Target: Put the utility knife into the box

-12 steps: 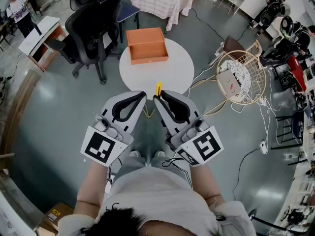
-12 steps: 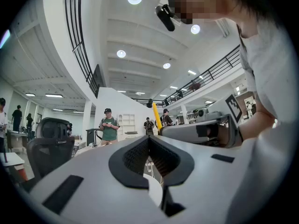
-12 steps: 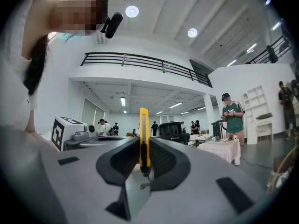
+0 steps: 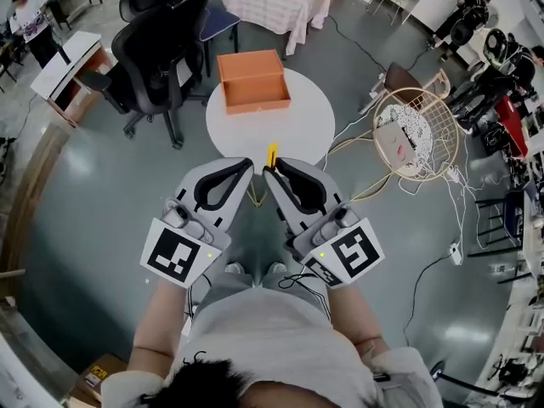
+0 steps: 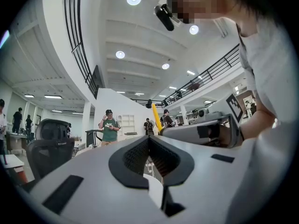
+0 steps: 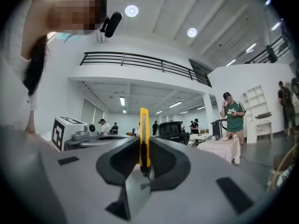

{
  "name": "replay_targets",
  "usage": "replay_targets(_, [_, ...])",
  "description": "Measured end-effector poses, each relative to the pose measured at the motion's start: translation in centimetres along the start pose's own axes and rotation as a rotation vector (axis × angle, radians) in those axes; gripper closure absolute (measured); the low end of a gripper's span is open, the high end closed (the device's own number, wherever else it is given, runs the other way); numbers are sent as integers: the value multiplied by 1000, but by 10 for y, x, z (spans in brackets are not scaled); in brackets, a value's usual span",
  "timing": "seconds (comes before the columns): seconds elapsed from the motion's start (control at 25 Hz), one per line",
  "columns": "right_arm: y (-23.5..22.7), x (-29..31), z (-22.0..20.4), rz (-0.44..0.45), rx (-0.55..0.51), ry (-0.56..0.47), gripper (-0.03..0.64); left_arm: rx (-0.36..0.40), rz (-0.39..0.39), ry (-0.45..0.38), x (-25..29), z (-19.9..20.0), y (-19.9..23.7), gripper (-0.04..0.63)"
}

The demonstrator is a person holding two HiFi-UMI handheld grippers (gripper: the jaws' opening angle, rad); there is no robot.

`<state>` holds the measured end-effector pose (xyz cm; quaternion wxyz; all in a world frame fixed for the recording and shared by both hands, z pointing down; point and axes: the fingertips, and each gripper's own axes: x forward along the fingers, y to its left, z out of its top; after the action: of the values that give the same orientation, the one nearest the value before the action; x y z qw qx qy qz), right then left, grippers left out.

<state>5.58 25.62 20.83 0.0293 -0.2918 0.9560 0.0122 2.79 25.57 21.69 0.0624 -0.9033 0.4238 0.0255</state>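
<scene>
The right gripper view shows the right gripper [image 6: 144, 143] pinching the yellow utility knife [image 6: 144, 125] upright between its pads. The head view shows only the knife's tip past the fingertips, and the orange box [image 4: 252, 79] well beyond them on a round table [image 4: 297, 130]. The left gripper's [image 5: 149, 141] fingers are pressed together, empty.

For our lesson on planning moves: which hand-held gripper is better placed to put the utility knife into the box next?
Right. The right hand-held gripper is shut on the utility knife; the left hand-held gripper is shut on nothing. The box stands open ahead on the table.
</scene>
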Motion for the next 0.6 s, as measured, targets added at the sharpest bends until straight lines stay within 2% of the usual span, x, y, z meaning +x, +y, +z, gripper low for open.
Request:
replay_targets(0.32, [-1, 13, -7, -45, 45, -6, 548, 2, -34, 6, -7, -10, 17, 586])
replay_targets(0.6, [-24, 34, -14, -53, 39, 12, 548, -15, -39, 1, 13, -20, 40, 586])
